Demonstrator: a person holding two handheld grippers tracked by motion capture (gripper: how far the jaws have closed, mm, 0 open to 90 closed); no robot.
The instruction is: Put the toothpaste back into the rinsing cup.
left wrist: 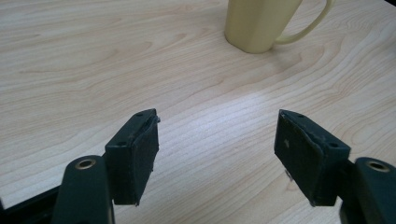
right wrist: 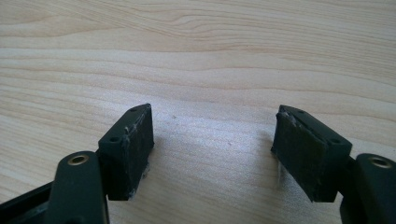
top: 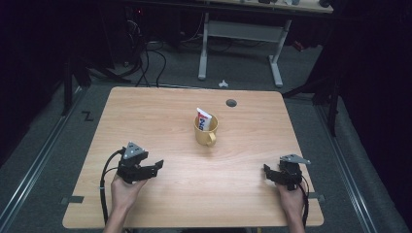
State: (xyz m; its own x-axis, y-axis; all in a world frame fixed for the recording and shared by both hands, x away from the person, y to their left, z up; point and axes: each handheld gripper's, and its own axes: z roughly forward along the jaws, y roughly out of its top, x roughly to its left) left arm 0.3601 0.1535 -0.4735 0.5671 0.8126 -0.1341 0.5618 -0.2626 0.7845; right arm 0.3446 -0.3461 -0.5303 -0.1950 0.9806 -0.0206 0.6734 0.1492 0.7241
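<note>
A yellow mug (top: 206,131) stands near the middle of the wooden table (top: 145,111), its handle towards the front. A white tube with red and blue print (top: 204,119) stands upright inside it. My left gripper (top: 154,167) rests low at the front left, open, with bare wood between its pads. In the left gripper view the mug (left wrist: 259,23) stands ahead and to the right of the left gripper (left wrist: 217,140), well apart from it. My right gripper (top: 270,173) sits at the front right, also open over bare wood (right wrist: 215,140).
A round cable hole (top: 231,103) lies in the table near its far edge. Beyond the table stand a white desk frame (top: 240,36) and loose cables on the grey floor. Black cables trail from both grippers towards the front edge.
</note>
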